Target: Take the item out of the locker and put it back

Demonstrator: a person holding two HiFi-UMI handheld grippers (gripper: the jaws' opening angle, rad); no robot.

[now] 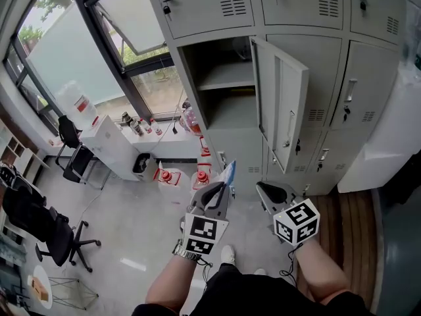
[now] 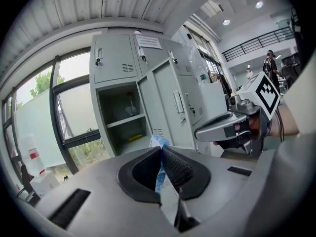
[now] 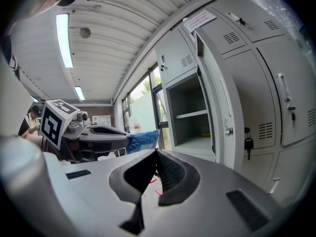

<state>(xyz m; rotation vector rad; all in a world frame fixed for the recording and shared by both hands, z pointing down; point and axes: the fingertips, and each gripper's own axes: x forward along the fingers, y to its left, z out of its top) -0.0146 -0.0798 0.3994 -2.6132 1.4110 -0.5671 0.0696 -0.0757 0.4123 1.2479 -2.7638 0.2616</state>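
The grey locker's open compartment (image 1: 227,104) is straight ahead, its door (image 1: 284,104) swung out to the right. A shelf (image 1: 225,83) splits the compartment. My left gripper (image 1: 223,187) is shut on a thin blue packet (image 1: 229,173) and held in front of the locker, below the opening. In the left gripper view the packet (image 2: 159,142) sticks up between the pressed pads of that gripper (image 2: 161,150). My right gripper (image 1: 260,188) hangs beside it, shut on nothing. The right gripper view shows these shut jaws (image 3: 156,152), with the packet (image 3: 143,139) off to the left.
Something small and yellow (image 2: 134,138) lies on the compartment's floor. Closed lockers (image 1: 358,91) stand to the right. A white cabinet (image 1: 108,147), red-topped jugs (image 1: 168,176) and office chairs (image 1: 59,236) are at the left by the window. A big white box (image 1: 388,137) leans at the right.
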